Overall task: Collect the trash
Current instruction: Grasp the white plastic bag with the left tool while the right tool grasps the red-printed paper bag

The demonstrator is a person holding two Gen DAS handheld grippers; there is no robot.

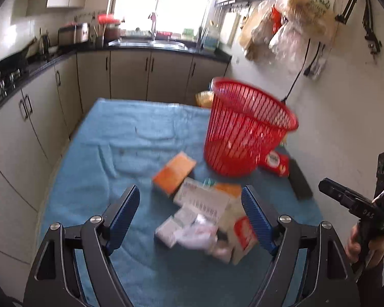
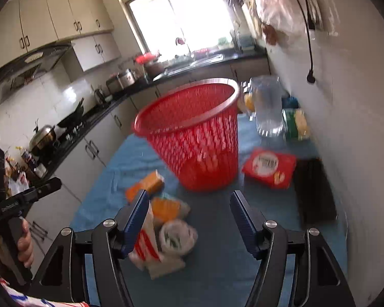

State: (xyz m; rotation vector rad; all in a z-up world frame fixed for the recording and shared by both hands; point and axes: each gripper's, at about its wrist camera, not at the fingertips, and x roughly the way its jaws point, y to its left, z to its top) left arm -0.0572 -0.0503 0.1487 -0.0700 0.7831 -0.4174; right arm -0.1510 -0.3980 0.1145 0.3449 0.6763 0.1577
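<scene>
A red mesh trash basket (image 1: 245, 130) (image 2: 194, 133) stands on the blue cloth (image 1: 130, 140) (image 2: 217, 261). In front of it lies a pile of trash: an orange box (image 1: 174, 172) (image 2: 144, 185), a white box with a barcode (image 1: 204, 200), a red-and-white carton (image 1: 244, 235) (image 2: 147, 240), crumpled white wrappers (image 1: 197, 235) and a crumpled plastic bag (image 2: 178, 235). My left gripper (image 1: 192, 204) is open and empty, hovering above the pile. My right gripper (image 2: 189, 209) is open and empty, above the cloth just right of the pile.
A red snack packet (image 1: 275, 162) (image 2: 270, 167) and a black flat object (image 1: 299, 179) (image 2: 313, 192) lie by the right wall. A clear plastic jug (image 2: 266, 105) and packets stand behind the basket. Kitchen cabinets (image 1: 38, 117) run along the left. Plastic bags (image 1: 291, 23) hang on the wall.
</scene>
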